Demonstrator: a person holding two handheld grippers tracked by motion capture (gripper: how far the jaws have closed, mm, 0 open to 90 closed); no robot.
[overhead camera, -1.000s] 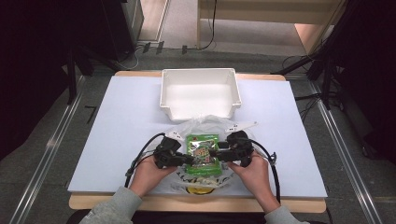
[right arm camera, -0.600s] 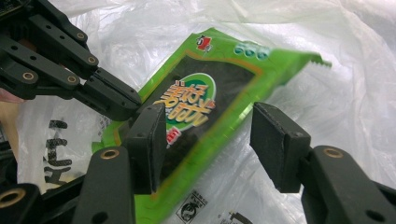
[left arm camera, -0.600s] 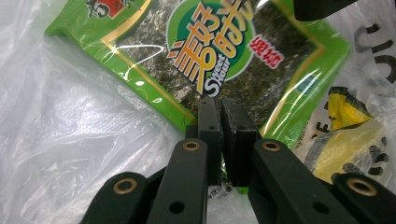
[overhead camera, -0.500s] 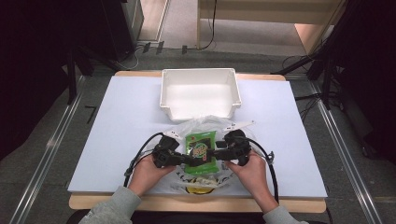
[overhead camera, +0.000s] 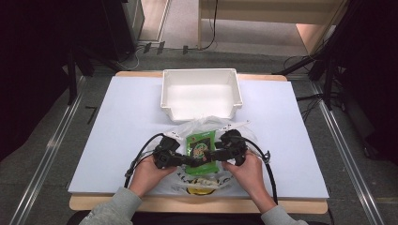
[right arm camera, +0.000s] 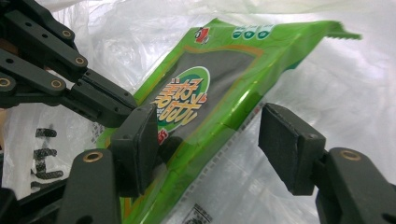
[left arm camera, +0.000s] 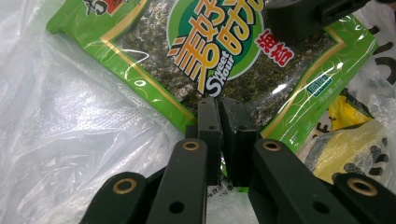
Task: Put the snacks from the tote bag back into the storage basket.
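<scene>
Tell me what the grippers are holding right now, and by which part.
The left gripper is shut on the green snack packet's lower edge. The right gripper has just been opening; the packet's corner lies between its jaws, unpinched.

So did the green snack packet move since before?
Cannot tell. The green snack packet sits about equally close to the white tub throughout; any shift is too slight to judge.

Green snack packet [left arm camera: 219, 51] running off top edge in left gripper view, print cut short. Yellow packet [left arm camera: 355, 140] lying half hidden under plastic bag [overhead camera: 206, 180]. Left gripper [left arm camera: 219, 105] pads hiding packet edge between them.
</scene>
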